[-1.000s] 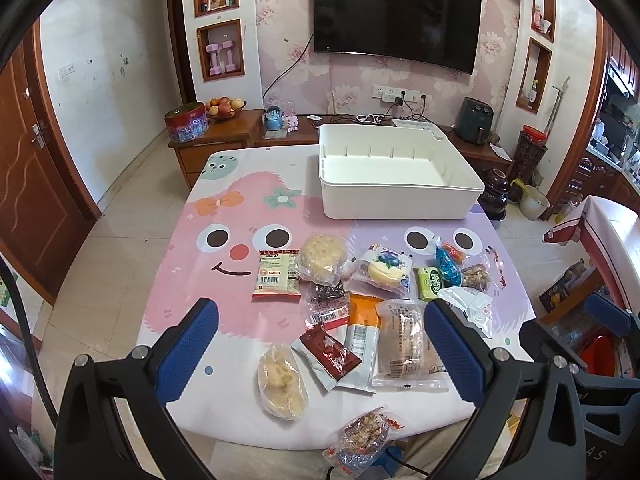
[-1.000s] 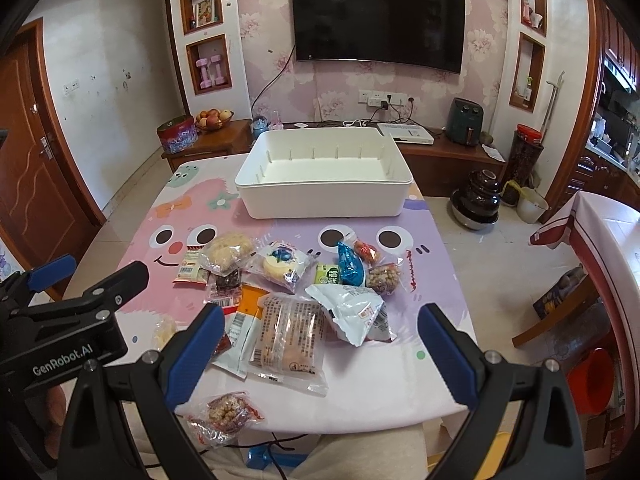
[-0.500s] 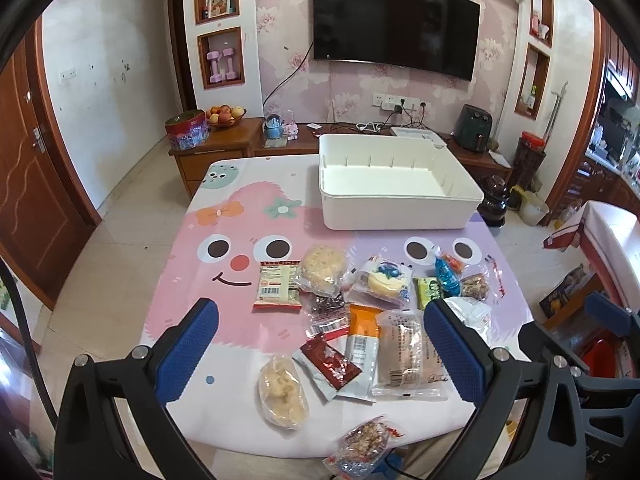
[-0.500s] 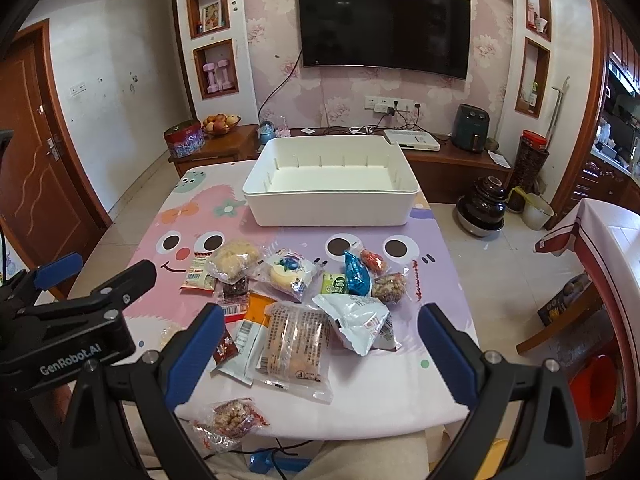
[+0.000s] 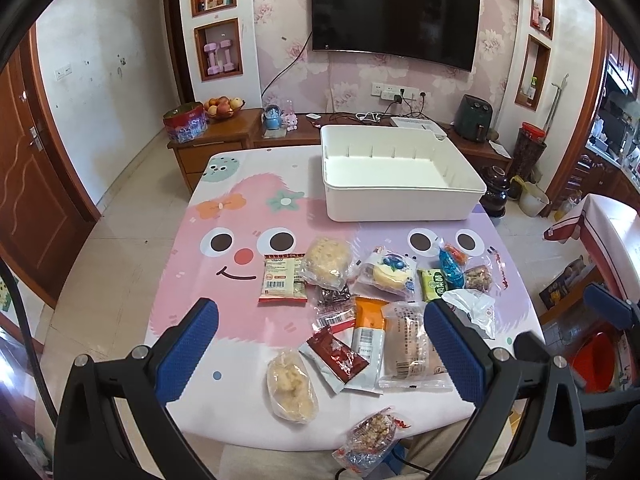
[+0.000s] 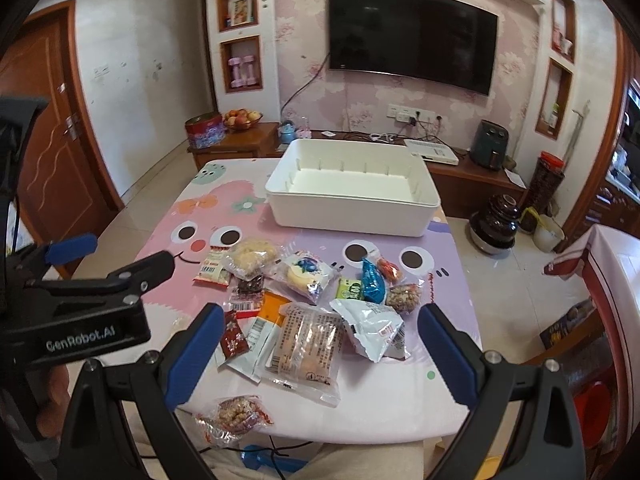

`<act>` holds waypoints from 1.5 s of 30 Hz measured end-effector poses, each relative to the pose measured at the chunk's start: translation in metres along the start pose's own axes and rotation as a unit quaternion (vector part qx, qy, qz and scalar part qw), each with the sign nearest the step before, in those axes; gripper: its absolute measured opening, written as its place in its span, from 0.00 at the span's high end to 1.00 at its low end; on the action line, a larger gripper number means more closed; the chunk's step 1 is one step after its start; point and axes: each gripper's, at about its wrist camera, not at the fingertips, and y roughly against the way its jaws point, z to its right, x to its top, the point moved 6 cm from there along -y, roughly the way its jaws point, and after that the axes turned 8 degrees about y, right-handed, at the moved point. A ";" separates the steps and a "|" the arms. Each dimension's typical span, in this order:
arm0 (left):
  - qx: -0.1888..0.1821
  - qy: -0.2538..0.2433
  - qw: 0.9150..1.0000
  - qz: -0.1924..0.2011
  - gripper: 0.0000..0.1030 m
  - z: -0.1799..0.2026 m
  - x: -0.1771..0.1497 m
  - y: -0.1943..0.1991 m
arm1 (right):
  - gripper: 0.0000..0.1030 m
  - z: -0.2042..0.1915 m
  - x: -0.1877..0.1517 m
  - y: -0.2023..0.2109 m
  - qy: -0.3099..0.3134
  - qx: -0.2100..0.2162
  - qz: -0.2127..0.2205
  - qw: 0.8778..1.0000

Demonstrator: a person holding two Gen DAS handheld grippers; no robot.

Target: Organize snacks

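Several wrapped snacks lie in a loose heap on the near half of the table: a large bread packet, a red sachet, a pale puff packet, and a white bag. A nut packet hangs over the near edge. An empty white bin stands at the far right of the table. My left gripper and right gripper hover open above the near snacks, holding nothing.
The table wears a pink cartoon cloth. The left gripper's black frame fills the left of the right wrist view. A wooden cabinet stands behind the table, and a second table and a red bucket are at the right.
The right wrist view has swung slightly left, so the table sits further right in it. The left view has barely shifted. No snack has moved, and both grippers stay open.
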 end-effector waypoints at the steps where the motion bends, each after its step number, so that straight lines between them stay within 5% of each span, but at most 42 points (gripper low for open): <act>1: -0.003 0.001 1.000 -0.001 0.01 0.000 0.000 0.000 | 0.05 -0.002 0.000 0.000 0.005 0.003 -0.001 1.000; 15: 0.004 -0.011 1.000 -0.006 0.01 -0.005 -0.006 -0.001 | 0.06 -0.014 -0.008 -0.003 0.020 0.033 -0.021 0.999; 25: 0.046 -0.015 0.998 -0.035 0.01 -0.042 -0.027 -0.026 | 0.06 -0.036 -0.032 -0.032 0.067 0.077 -0.079 0.992; 34: 0.079 0.010 0.993 -0.087 0.01 -0.092 -0.062 -0.059 | 0.16 -0.070 -0.079 -0.081 0.136 0.136 -0.171 0.966; 45: 0.011 0.012 0.986 -0.163 0.01 -0.094 -0.094 -0.098 | 0.20 -0.114 -0.126 -0.125 0.207 0.171 -0.245 0.932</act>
